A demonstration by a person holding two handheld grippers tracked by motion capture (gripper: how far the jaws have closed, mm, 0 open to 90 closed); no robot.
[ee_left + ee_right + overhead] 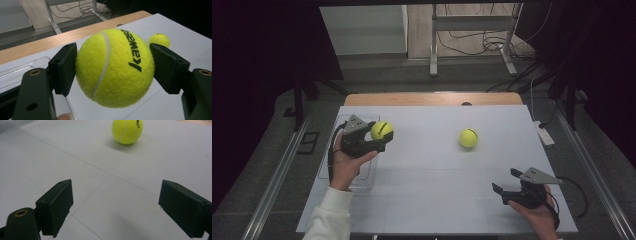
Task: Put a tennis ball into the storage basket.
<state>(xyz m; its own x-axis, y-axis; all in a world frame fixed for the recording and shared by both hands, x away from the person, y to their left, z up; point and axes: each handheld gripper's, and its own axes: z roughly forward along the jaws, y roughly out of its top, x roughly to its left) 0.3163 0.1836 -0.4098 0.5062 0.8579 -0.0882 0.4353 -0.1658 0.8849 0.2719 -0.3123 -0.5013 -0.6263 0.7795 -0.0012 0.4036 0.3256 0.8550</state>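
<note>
Up off the table, the held ball (113,67) sits pinched between the left gripper's (379,137) pads over the sheet's (437,165) left edge, above a clear tray (362,182). Well apart to the right lies a second ball (468,138) on bare sheet with free room all round, and the left gripper view alone shows "Kawasaki" lettering on the held one. Near the front right edge the right gripper (506,184) hangs with jaws spread wide on nothing.

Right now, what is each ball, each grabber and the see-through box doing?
Left gripper: shut, fingers pressing a ball.
Held tennis ball: gripped, lifted off the table.
Second tennis ball: resting loose on the table.
Right gripper: open, holding nothing.
Clear tray: under the left hand; contents hidden.
</note>
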